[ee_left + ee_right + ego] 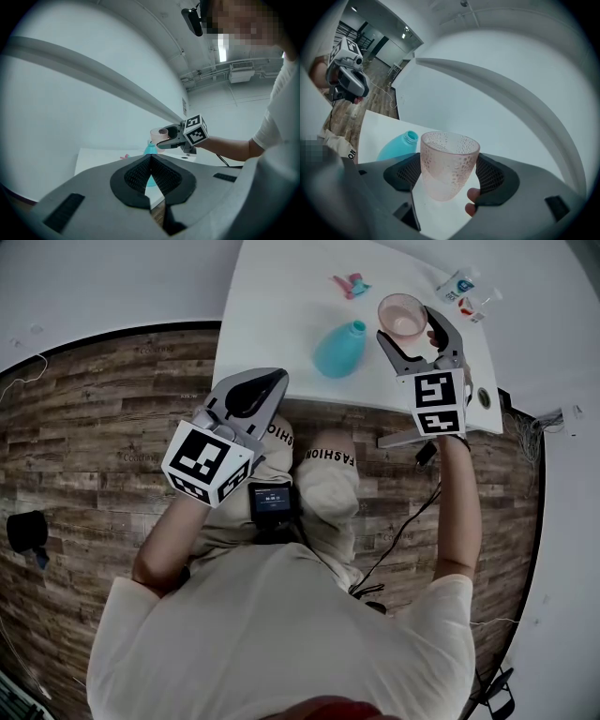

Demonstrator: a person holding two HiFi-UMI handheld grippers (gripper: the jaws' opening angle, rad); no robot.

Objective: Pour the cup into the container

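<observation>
Clamping the pink cup (449, 161) upright between its pads, the right gripper (410, 324) holds it over the white table (281, 296), just right of the uncapped teal bottle (337, 349). The left gripper (251, 395), jaws together and empty, hangs at the table's near edge.
</observation>
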